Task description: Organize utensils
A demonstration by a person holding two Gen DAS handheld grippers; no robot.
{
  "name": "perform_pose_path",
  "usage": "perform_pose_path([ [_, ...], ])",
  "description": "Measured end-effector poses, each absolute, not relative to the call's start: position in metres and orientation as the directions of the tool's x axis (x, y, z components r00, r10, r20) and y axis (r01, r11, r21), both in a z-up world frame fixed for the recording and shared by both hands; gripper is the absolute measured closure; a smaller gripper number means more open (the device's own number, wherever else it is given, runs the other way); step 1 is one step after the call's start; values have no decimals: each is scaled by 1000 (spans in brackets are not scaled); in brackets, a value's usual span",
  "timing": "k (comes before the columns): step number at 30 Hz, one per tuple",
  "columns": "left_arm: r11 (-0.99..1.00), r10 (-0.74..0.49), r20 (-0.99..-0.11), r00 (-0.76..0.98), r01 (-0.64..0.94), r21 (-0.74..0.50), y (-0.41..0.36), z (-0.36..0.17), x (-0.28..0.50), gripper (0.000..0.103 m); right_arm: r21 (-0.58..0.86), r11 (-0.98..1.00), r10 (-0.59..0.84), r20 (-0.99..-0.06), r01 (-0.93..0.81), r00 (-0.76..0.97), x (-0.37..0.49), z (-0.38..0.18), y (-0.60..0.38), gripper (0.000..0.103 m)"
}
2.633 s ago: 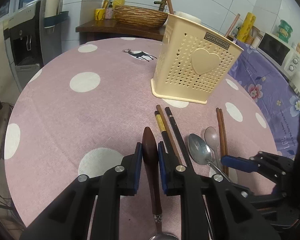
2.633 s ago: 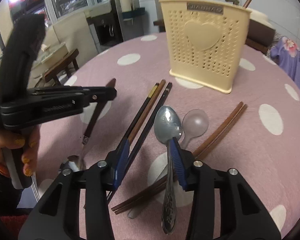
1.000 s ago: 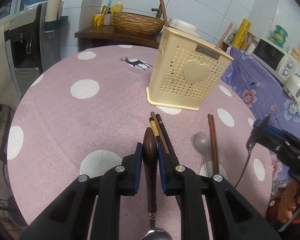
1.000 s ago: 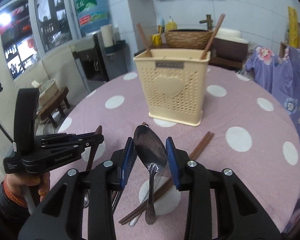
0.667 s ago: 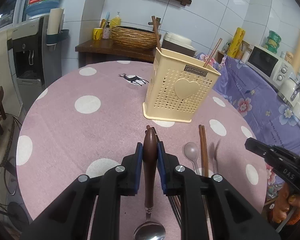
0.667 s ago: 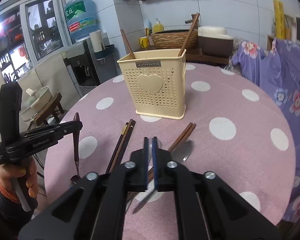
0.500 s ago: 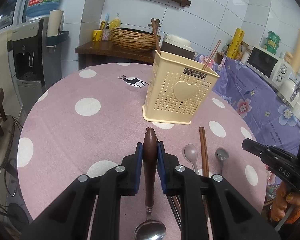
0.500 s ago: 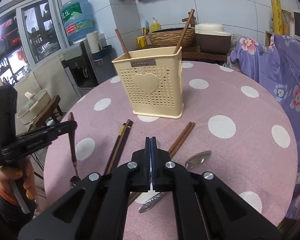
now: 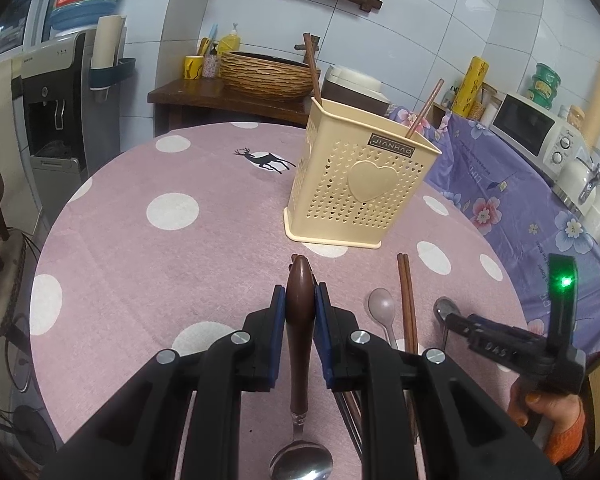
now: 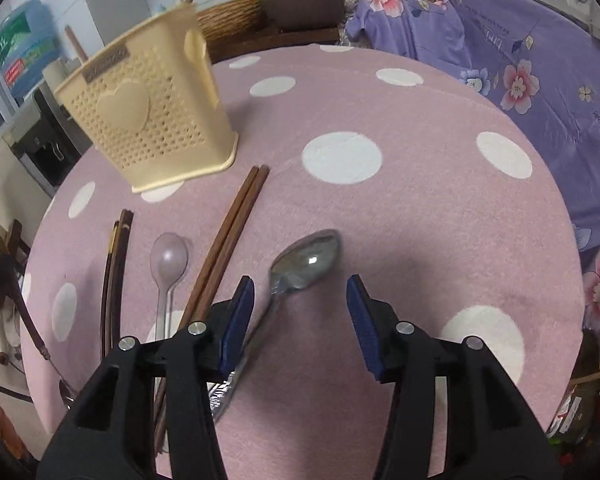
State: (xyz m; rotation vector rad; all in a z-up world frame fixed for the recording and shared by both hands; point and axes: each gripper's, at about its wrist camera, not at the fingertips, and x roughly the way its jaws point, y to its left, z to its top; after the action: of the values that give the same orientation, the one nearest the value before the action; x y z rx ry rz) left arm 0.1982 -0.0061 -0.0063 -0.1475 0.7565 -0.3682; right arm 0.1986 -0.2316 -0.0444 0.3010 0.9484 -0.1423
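My left gripper [image 9: 300, 300] is shut on the brown handle of a wooden-handled spoon [image 9: 300, 344], held above the table, its metal bowl pointing back toward the camera. My right gripper [image 10: 300, 304] hangs low over the table with its jaws opening; a steel spoon [image 10: 306, 260] lies flat on the cloth below them, its handle passing by the left pad, untouched. The right gripper [image 9: 456, 318] also shows at the right of the left wrist view. A cream perforated utensil holder [image 9: 360, 184] stands upright with two chopsticks in it.
On the pink dotted tablecloth [image 10: 420, 220] lie a brown chopstick pair [image 10: 232, 232], a clear plastic spoon [image 10: 168, 264] and dark chopsticks [image 10: 116, 272]. A purple flowered cloth [image 10: 540, 40] lies past the right edge. A microwave [image 9: 536, 136] and a water dispenser [image 9: 56, 120] stand around.
The right gripper dropped the steel spoon onto the table, shut empty, then came down toward it and opened its jaws. The left gripper kept its hold on the wooden-handled spoon.
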Motion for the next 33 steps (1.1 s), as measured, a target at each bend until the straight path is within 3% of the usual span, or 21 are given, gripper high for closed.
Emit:
perform_pose_path([
  [9,921,-390,-644,658,281,-270,-7,-9,201,87,43,962,-101,-860,269,500,227,-54,-216,59],
  [14,917,-398,-645,653,286,-277,-6,-10,202,87,34,972,-86,-869,232,487,239,-52,-217,85],
  [18,917,-400,-645,651,285,-281,-5,-10,202,87,72,978,-35,-867,194,498,243,-51,-222,98],
  [28,917,-399,-644,653,285,-279,-4,-9,202,87,327,939,178,-730,108,660,219,-27,-247,98],
  [33,918,-396,-643,655,284,-276,-5,-8,202,87,290,954,117,-597,78,794,192,-3,-243,98],
])
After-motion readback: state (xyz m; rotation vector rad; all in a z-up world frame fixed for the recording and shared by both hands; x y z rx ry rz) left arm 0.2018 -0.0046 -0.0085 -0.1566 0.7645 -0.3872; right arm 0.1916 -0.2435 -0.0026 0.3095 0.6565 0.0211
